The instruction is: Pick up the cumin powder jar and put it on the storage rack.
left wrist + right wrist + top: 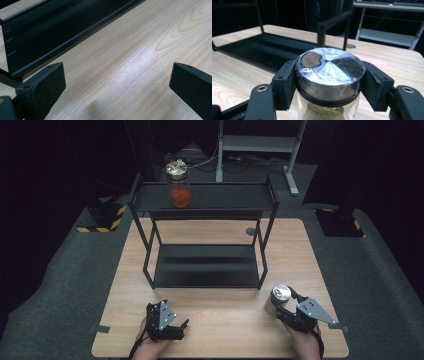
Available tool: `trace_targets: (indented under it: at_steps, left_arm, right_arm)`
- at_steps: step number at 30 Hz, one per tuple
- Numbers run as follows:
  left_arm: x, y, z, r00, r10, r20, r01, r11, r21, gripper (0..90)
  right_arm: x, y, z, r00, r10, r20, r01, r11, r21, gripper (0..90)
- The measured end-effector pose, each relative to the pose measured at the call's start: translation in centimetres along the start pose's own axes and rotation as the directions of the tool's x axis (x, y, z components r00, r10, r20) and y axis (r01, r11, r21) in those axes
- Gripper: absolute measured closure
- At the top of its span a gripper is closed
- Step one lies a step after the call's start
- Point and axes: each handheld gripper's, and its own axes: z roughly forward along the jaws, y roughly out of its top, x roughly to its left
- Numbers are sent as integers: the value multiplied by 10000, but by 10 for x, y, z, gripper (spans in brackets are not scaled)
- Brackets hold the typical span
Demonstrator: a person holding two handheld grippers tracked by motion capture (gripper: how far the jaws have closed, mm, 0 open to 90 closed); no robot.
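Observation:
A glass jar (279, 298) with a shiny metal lid (329, 67) and tan powder inside stands on the wooden table (225, 320) near its front right. My right gripper (283, 304) is shut on it, and in the right gripper view the two black pads (284, 85) press on either side of the lid. My left gripper (175, 312) rests low over the table's front left. It is open, and its jaws stand wide apart over bare wood in the left gripper view (117, 75).
A black two-shelf rack (205, 270) stands mid-table, its lower tray (262, 52) just beyond the held jar. A second jar (178, 184) with orange contents sits on the left of the top shelf (225, 197). Dark floor surrounds the table.

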Motion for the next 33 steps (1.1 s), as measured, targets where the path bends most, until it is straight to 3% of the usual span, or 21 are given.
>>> trace_targets:
  at_steps: [11, 33]
  left_arm:
    - [1, -1, 0, 10000, 21, 60, -21, 10000, -63, 8]
    - [2, -2, -1, 9998, 120, 173, -118, 9999, -97, 8]
  right_arm:
    - [19, 23, 5, 9976, -296, -633, 267, 9986, -463, 346]
    - [45, 81, 42, 9849, -798, -1539, 652, 9931, -977, 346]
